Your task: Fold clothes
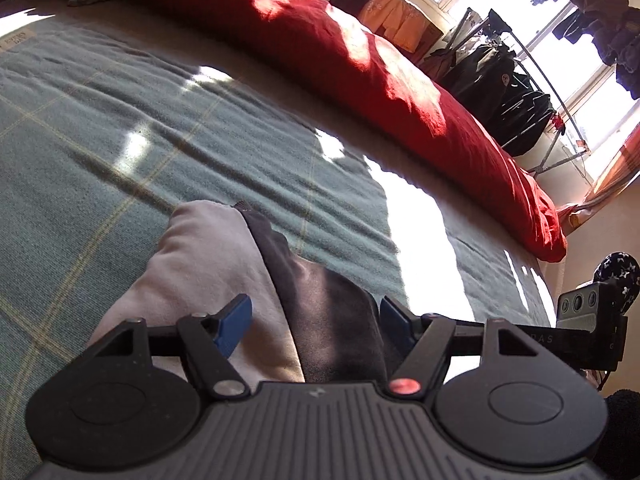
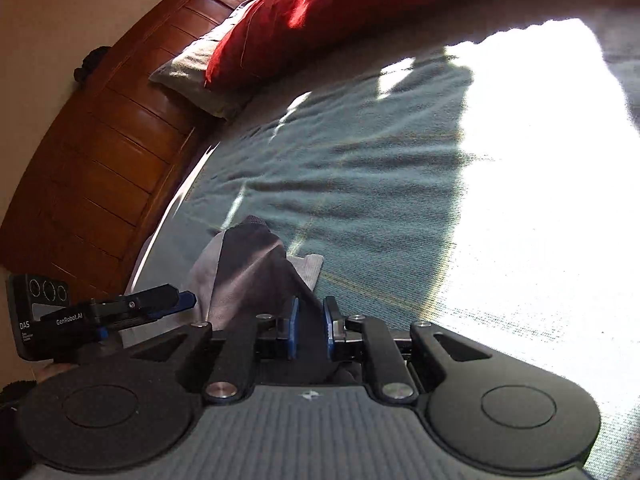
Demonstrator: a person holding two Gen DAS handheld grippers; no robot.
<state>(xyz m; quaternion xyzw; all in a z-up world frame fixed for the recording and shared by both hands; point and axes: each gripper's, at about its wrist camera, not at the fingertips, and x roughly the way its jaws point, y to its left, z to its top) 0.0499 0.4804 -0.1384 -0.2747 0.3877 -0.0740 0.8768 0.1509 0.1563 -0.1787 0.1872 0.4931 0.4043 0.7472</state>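
Observation:
A garment, pale lilac-grey [image 1: 208, 264] on one side and dark grey on the other, lies bunched on the green checked blanket [image 1: 160, 128]. My left gripper [image 1: 315, 322] is open, its blue pads [image 1: 236, 320] standing wide on either side of the cloth without pressing on it. In the right wrist view the same garment [image 2: 248, 264] rises in a peak. My right gripper [image 2: 312, 328] is shut on a fold of its dark fabric, the pads nearly together. The left gripper [image 2: 176, 300] shows at the left edge of that view, beside the cloth.
A red duvet [image 1: 360, 60] is heaped along the far side of the bed. A wooden headboard [image 2: 100, 140] and a pillow [image 2: 192, 76] stand at one end. A drying rack with dark clothes [image 1: 500, 92] is by the window. Bright sun [image 2: 540, 160] washes out part of the blanket.

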